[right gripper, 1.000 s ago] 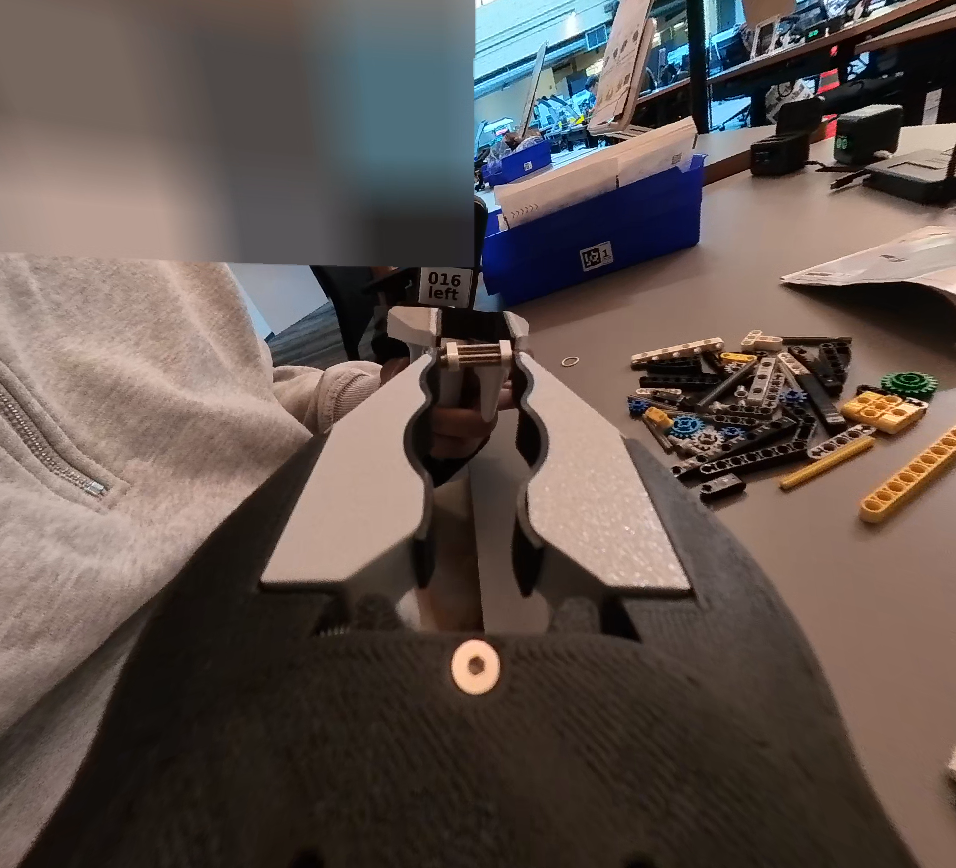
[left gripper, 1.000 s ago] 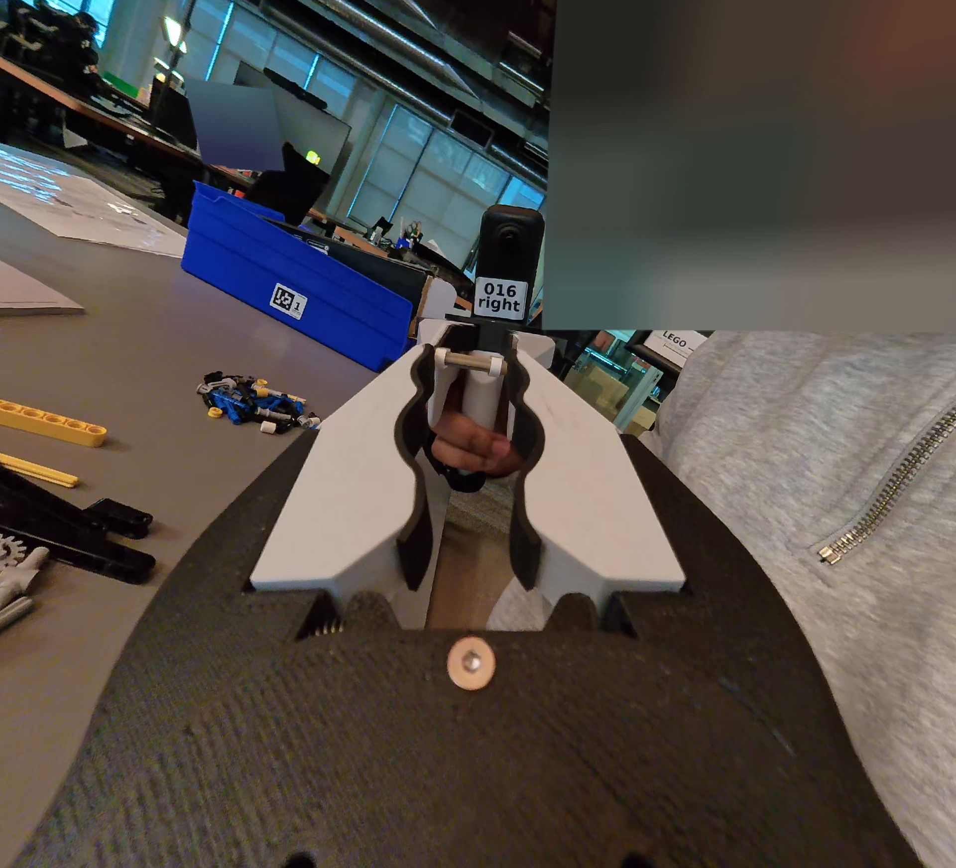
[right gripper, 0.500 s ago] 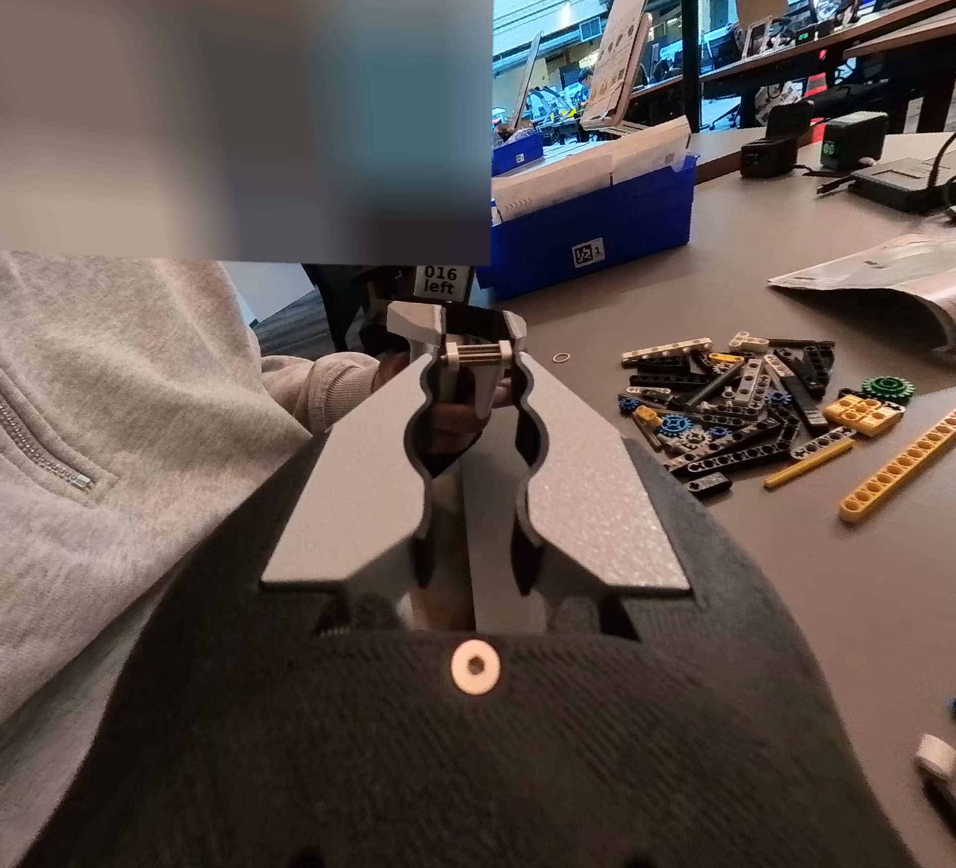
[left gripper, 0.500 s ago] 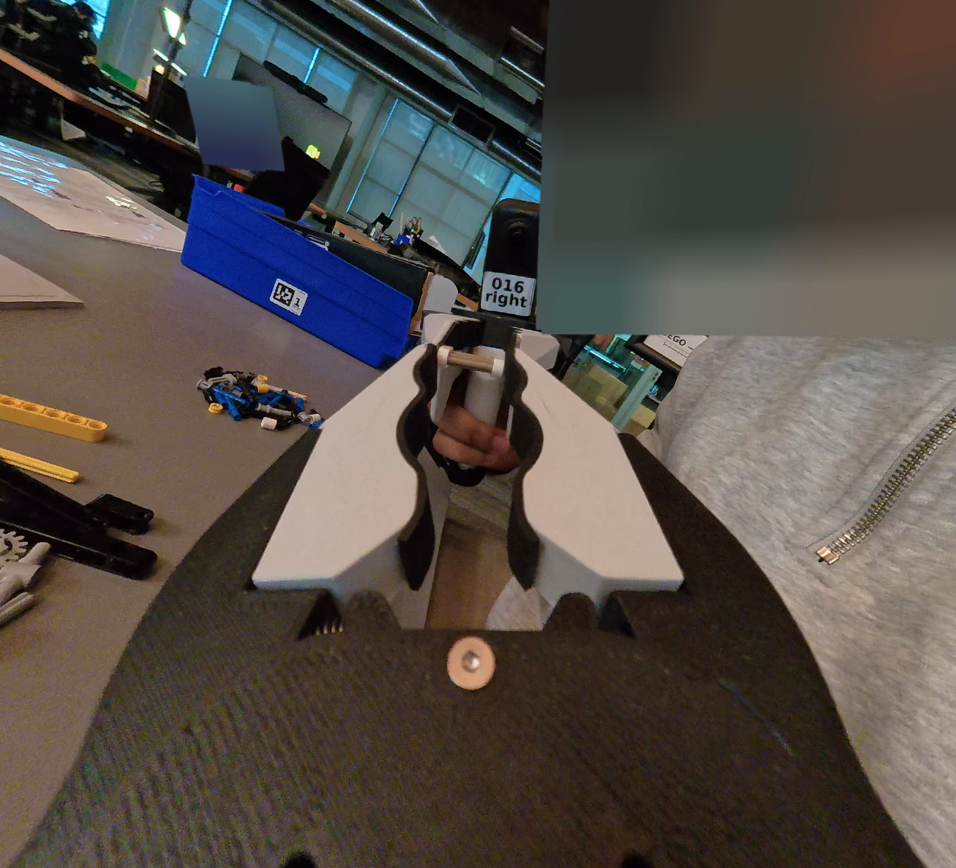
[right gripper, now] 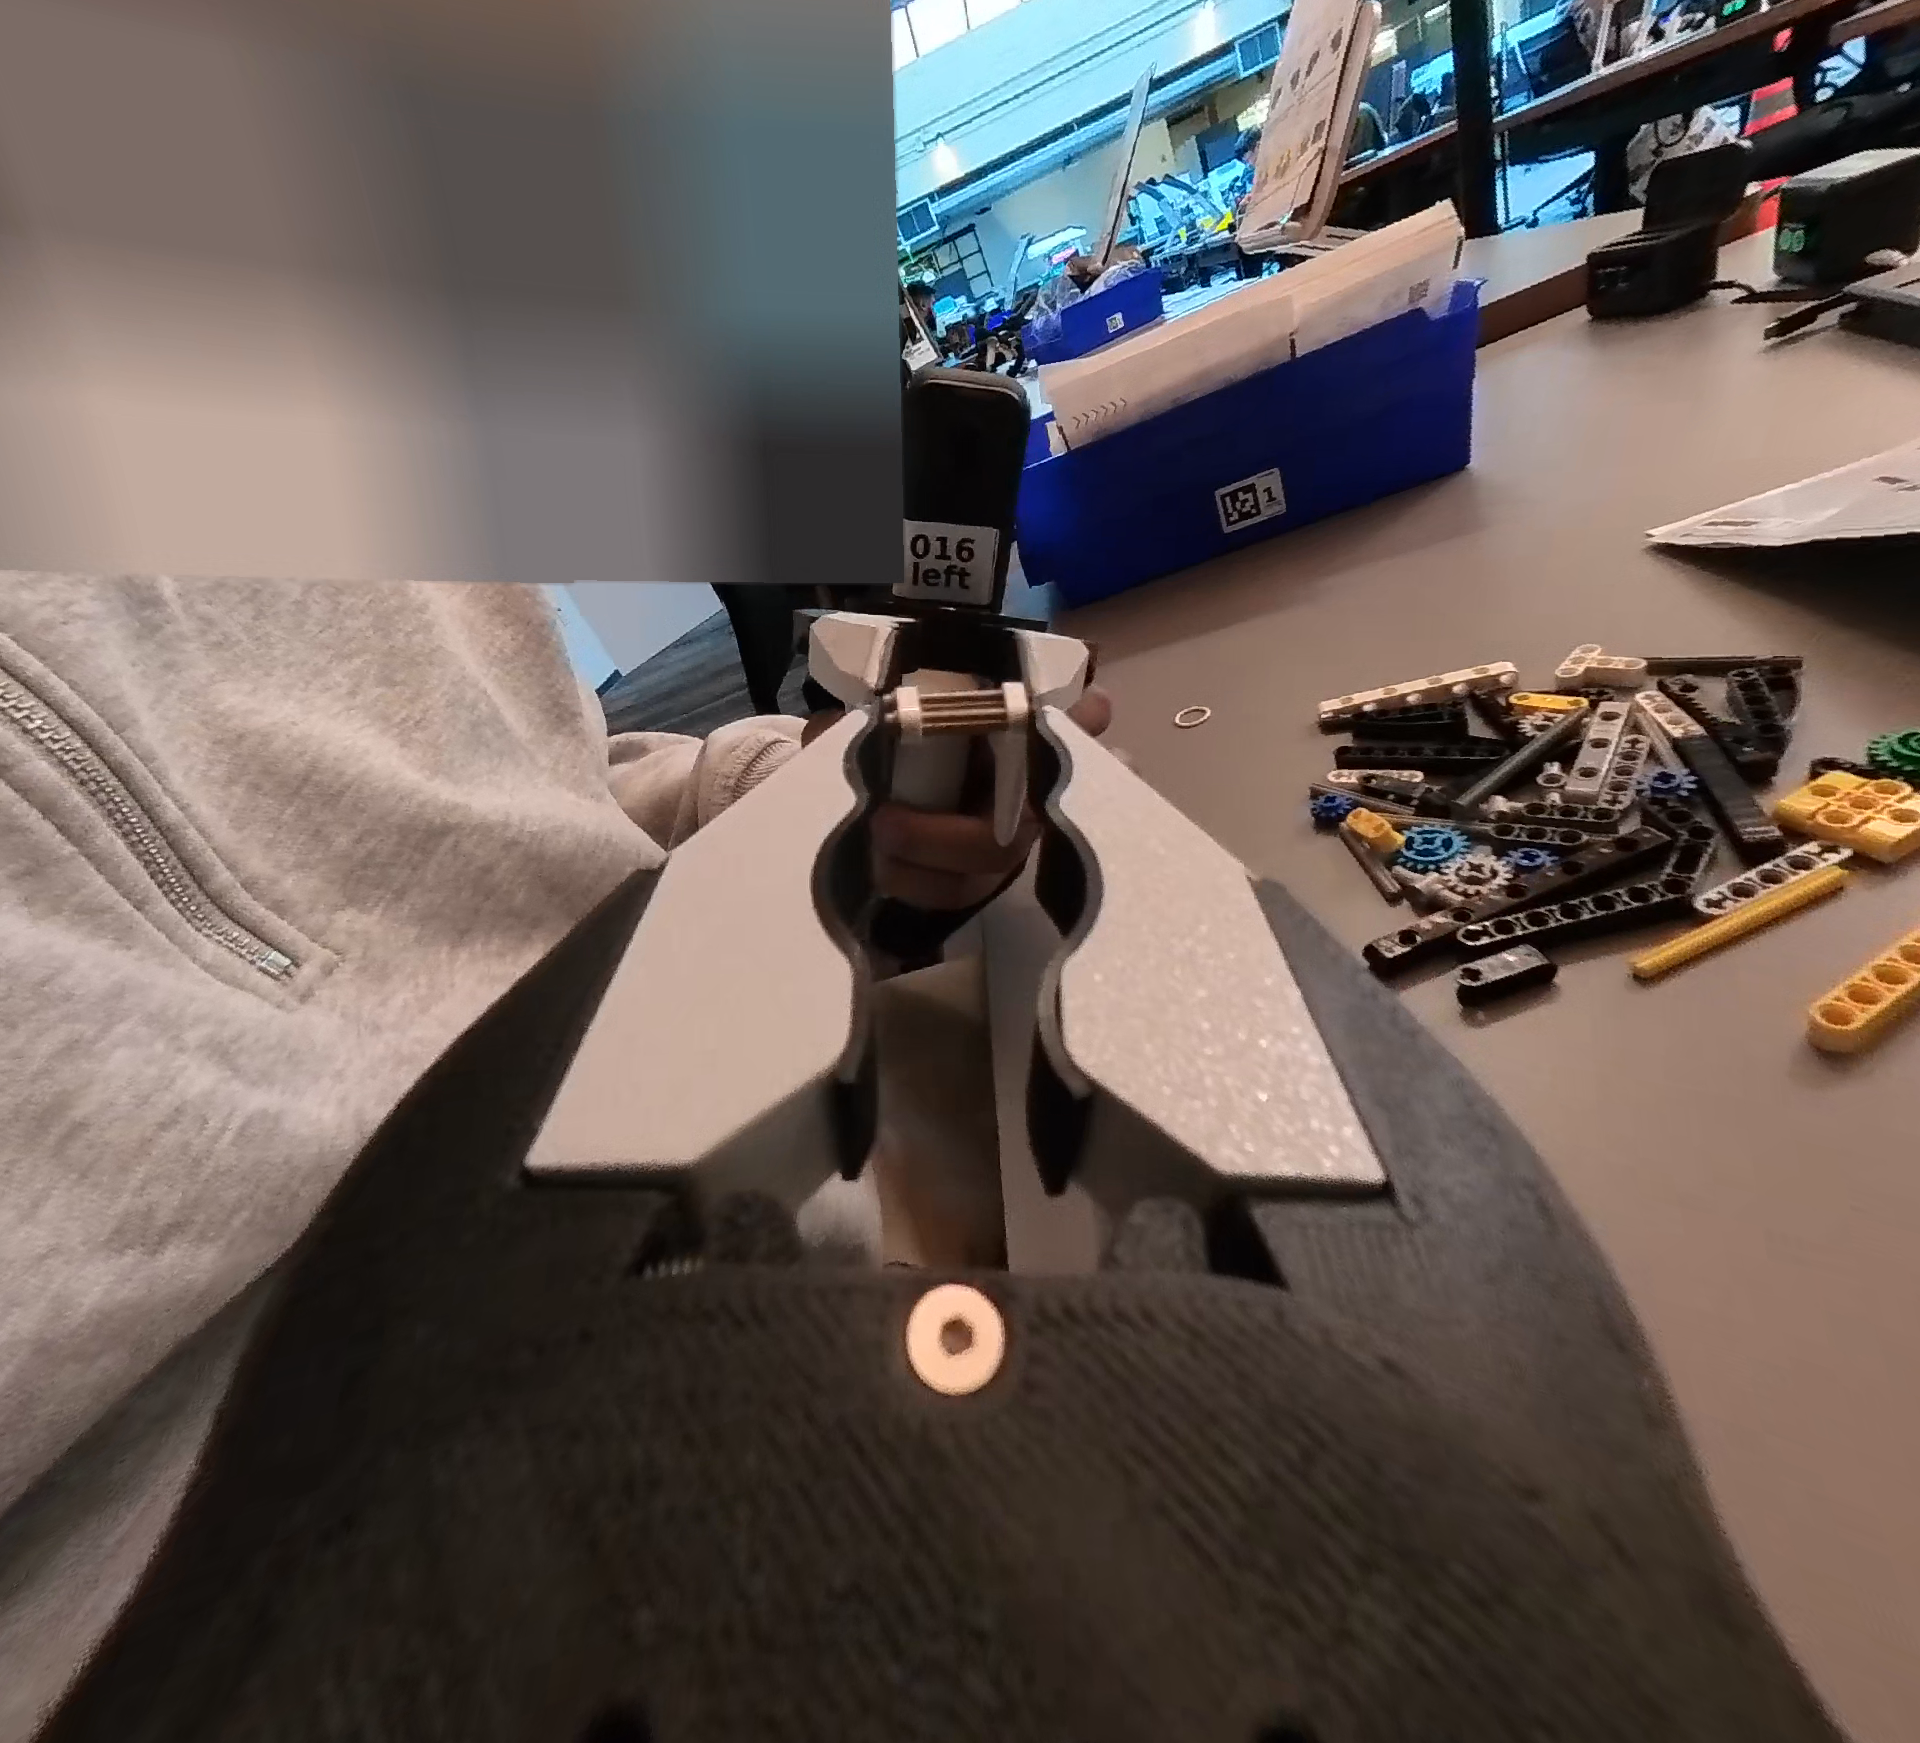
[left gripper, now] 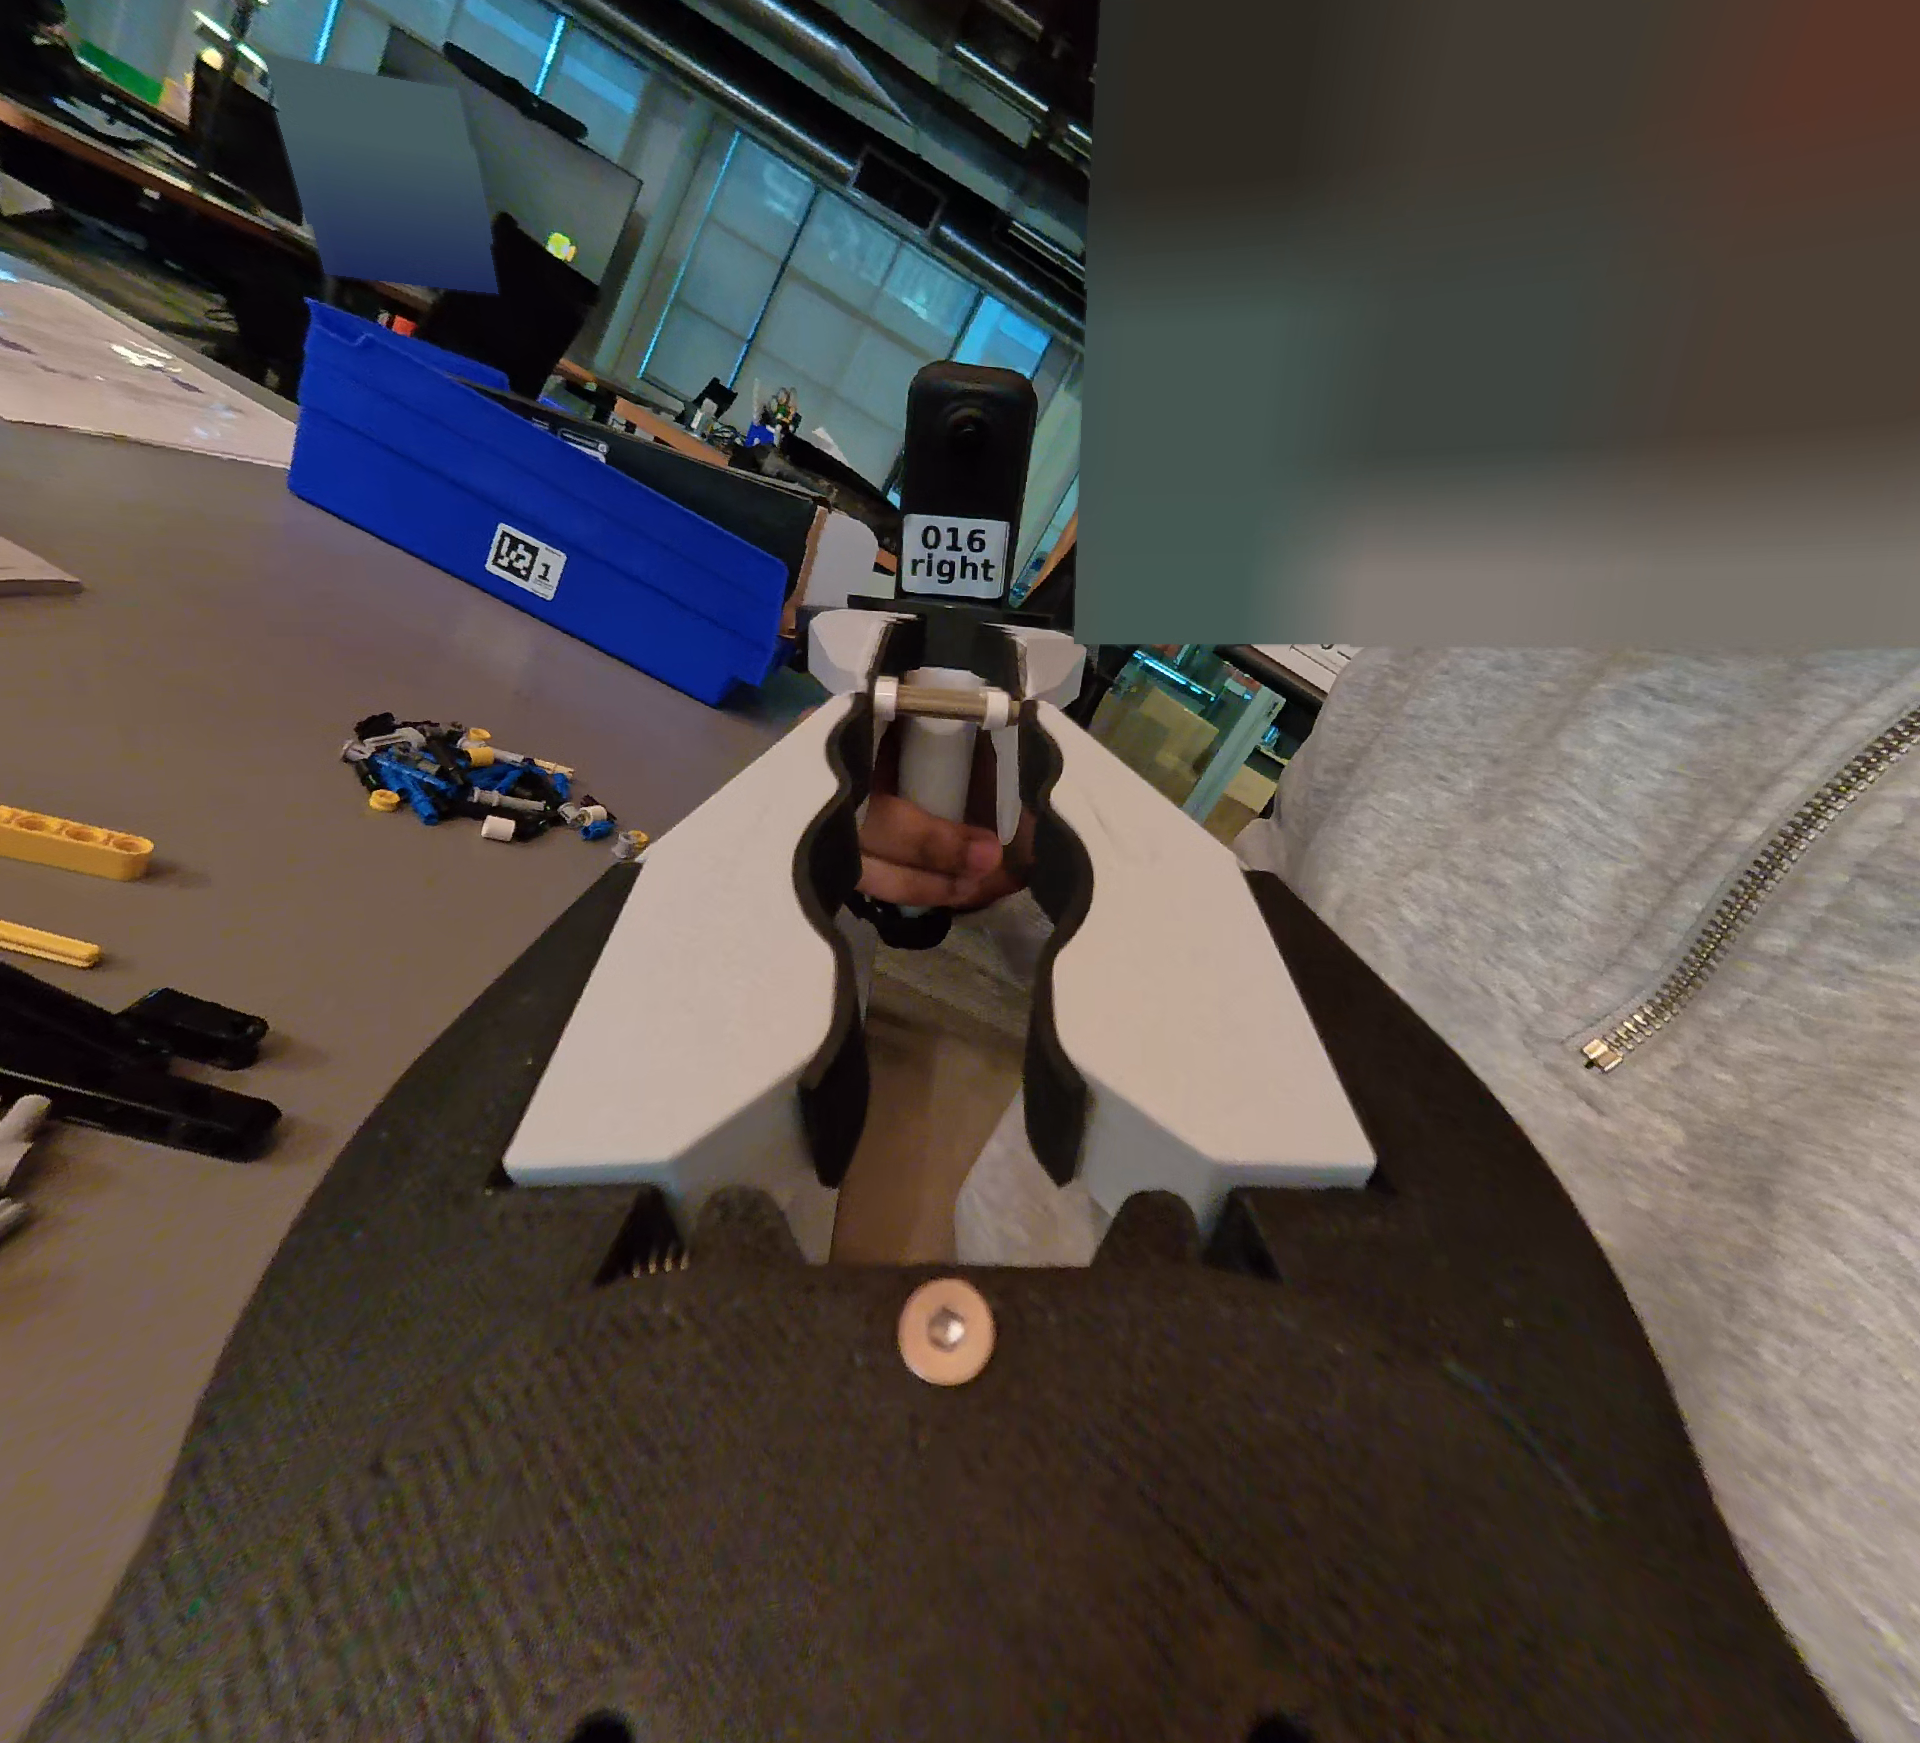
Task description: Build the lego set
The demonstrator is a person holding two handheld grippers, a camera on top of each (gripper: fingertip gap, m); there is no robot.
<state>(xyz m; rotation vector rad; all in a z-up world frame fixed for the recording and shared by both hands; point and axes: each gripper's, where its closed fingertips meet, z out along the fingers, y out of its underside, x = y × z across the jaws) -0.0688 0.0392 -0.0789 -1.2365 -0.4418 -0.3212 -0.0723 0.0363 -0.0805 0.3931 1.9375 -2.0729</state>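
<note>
Bench (right gripper: 1558,1226) carrying, in right view only, black, yellow beams (right gripper: 1621,810); left view alone showing small blue pin heap (left gripper: 468,774). Left tongs (left gripper: 943,706) and right tongs (right gripper: 961,711) pinching one ridged axle (right gripper: 961,709) with white end-bushes, aloft.

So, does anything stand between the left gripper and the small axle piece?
Nothing visible does. The axle piece already lies across the fingertips of the left gripper, and the right gripper faces it from just behind. I cannot tell which one clamps it.
</note>
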